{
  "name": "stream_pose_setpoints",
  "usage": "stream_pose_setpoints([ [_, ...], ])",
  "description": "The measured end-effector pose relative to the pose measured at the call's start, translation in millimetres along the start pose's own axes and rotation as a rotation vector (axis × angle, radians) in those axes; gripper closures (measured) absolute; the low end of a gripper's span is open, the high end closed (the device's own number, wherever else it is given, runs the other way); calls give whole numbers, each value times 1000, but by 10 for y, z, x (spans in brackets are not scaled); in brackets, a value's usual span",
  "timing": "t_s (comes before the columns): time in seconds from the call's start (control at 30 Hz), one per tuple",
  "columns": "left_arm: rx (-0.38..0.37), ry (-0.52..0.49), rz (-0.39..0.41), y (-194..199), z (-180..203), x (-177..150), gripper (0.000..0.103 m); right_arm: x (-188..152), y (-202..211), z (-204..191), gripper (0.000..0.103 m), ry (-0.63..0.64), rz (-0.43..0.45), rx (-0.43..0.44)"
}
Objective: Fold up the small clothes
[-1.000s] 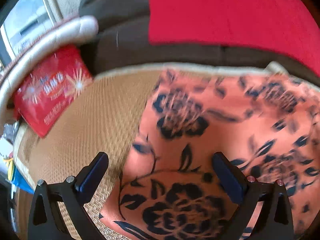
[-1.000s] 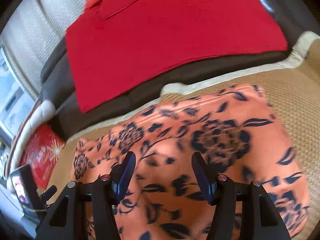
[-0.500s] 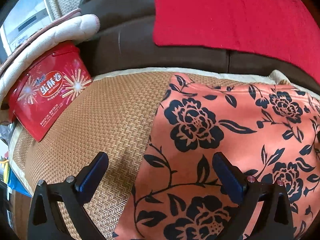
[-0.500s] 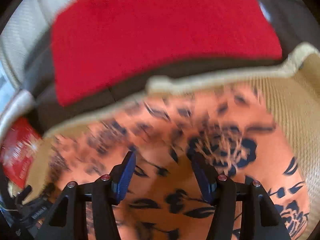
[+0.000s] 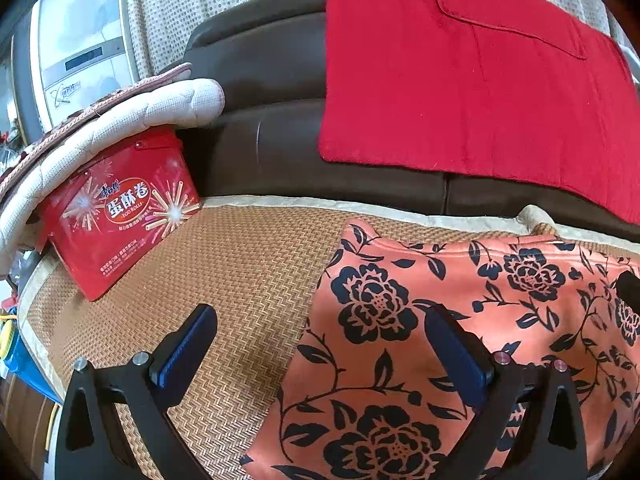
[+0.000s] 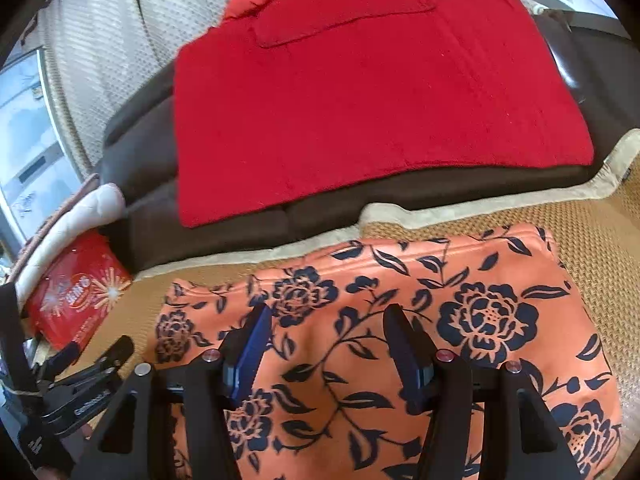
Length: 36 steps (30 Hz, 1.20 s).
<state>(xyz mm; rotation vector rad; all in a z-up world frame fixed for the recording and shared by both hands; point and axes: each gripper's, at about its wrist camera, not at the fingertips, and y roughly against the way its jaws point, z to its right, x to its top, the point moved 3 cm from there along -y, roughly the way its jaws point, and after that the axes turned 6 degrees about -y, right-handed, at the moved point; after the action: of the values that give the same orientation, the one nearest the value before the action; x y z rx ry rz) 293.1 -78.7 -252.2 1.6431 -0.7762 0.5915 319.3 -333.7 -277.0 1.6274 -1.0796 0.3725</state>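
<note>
Floral garment (image 6: 460, 300) lies flat, long axis left-right — both hand-held grippers (image 5: 320, 336) (image 6: 326, 332) gape wide, holding nothing.

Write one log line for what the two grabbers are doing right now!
left gripper: open, empty | right gripper: open, empty | floral cloth: flat on mat

Orange garment (image 5: 460, 312) with navy flowers, tan woven mat (image 5: 248, 280), red cloth (image 5: 460, 80).

Bright, even daylight, sharp focus; heavy fisheye bending and dark vignetted corners.
</note>
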Motion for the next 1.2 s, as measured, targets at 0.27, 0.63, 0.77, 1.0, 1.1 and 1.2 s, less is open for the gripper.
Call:
stream_pose_setpoints([
  [0.27, -9, 11, 23, 71, 24, 29, 0, -2, 102, 5, 40, 1, 20, 27],
  [0.63, -19, 11, 21, 64, 40, 24, 0, -84, 78, -90, 40, 30, -4, 50],
  [0.77, -22, 9, 21, 54, 56, 23, 0, -109, 92, -108, 40, 51, -4, 48],
  [1.0, -26, 2, 20, 31, 116, 25, 0, -90, 108, 11, 40, 34, -9, 31],
  [1.1, -28, -4, 19, 26, 162, 24, 0, -71, 124, 56, 40, 27, -8, 28],
  [1.2, -30, -13, 20, 24, 210, 27, 0, -62, 145, 70, 40, 32, -5, 26],
])
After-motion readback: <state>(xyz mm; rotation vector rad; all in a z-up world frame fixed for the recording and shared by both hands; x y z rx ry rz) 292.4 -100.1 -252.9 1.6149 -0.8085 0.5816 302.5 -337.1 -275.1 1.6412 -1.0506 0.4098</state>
